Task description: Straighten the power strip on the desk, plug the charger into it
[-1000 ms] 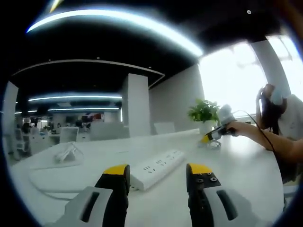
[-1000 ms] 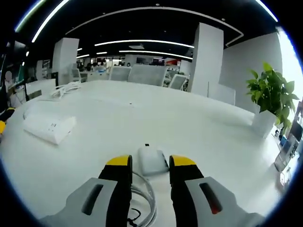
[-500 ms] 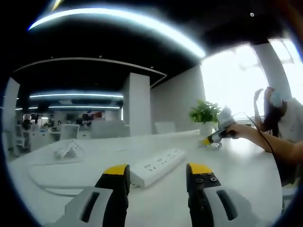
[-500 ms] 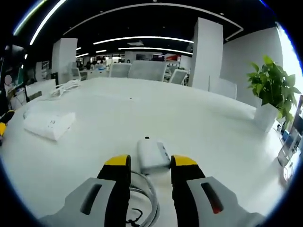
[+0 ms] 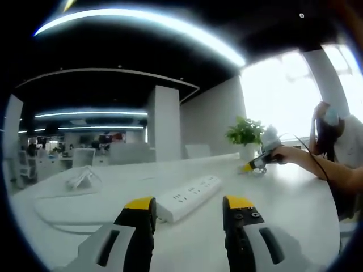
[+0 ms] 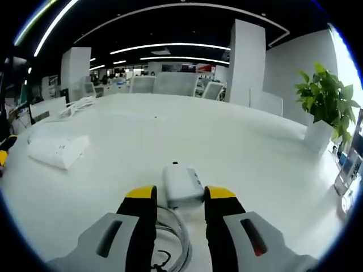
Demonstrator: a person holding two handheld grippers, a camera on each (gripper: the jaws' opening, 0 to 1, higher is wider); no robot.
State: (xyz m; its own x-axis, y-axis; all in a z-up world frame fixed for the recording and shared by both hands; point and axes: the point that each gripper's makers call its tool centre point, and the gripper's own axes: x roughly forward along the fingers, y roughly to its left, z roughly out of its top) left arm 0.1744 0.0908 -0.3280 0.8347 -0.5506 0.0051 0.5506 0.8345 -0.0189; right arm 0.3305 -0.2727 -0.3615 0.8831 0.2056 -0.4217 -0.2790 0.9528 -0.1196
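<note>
Risk lies with the charger [image 6: 182, 185]: it sits on the counter [image 6: 238, 153] just beyond the right gripper [image 6: 179, 198], fingers apart, its cable [image 6: 173, 226] coiled between them and liable to snag. Left gripper [image 5: 187, 205], fingers apart, faces the slanted power strip [image 5: 188, 198] just ahead; open counter surrounds both.

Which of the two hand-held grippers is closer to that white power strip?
Left. The left hand-held gripper sits just short of the power strip; the right hand-held gripper faces the charger, with the strip well off to its left.
</note>
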